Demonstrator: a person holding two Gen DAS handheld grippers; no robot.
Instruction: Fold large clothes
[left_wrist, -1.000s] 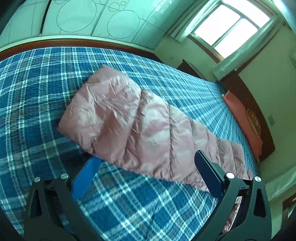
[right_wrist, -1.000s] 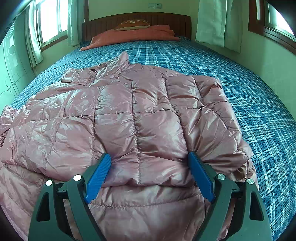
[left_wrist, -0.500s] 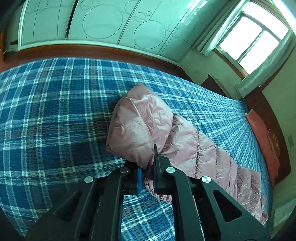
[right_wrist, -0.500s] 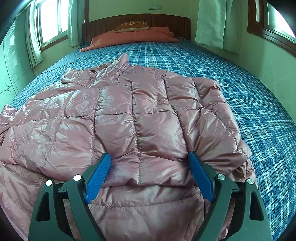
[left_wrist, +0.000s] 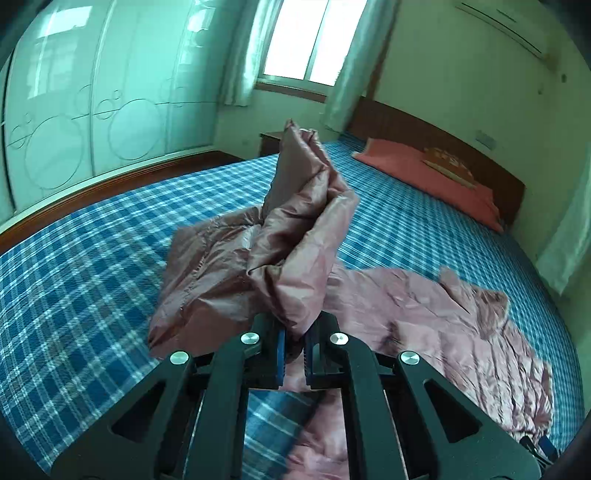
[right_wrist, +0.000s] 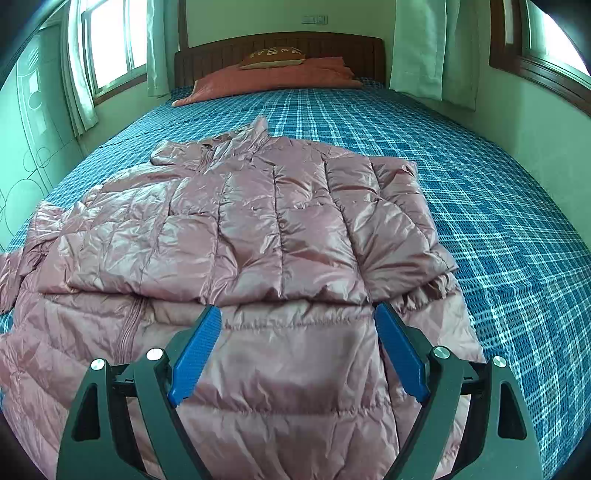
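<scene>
Jacket (left_wrist: 424, 306), pink and quilted, lies spread on the blue plaid bed (left_wrist: 81, 280). From the left wrist view, I find my left claw (left_wrist: 293, 350) clamped tight on the cuff end of the sleeve (left_wrist: 295, 236), with a fold of fabric pinched between the blue pads and the rest of the sleeve standing up off the bed in a loose, buckled column. The body of the jacket lies flat to the right of the lifted sleeve. I judge the step in hand to be carrying this sleeve across and laying it over the body. To do it well I would keep the pinch firm, since the shell looks slick, and hold the cuff high enough that the sleeve hangs straight before I lay it down. I would then lower it flat across the chest and let go only once the cuff rests on the panels. In the right wrist view, my right claw (right_wrist: 299, 349) stands wide apart and grips nothing, poised low over the hem panel of the jacket (right_wrist: 258, 229). The opposite sleeve appears already folded in over the front. I would use this claw to hold the body steady should the incoming sleeve drag it. A red pillow (right_wrist: 273, 77) sits well apart at the headboard.
</scene>
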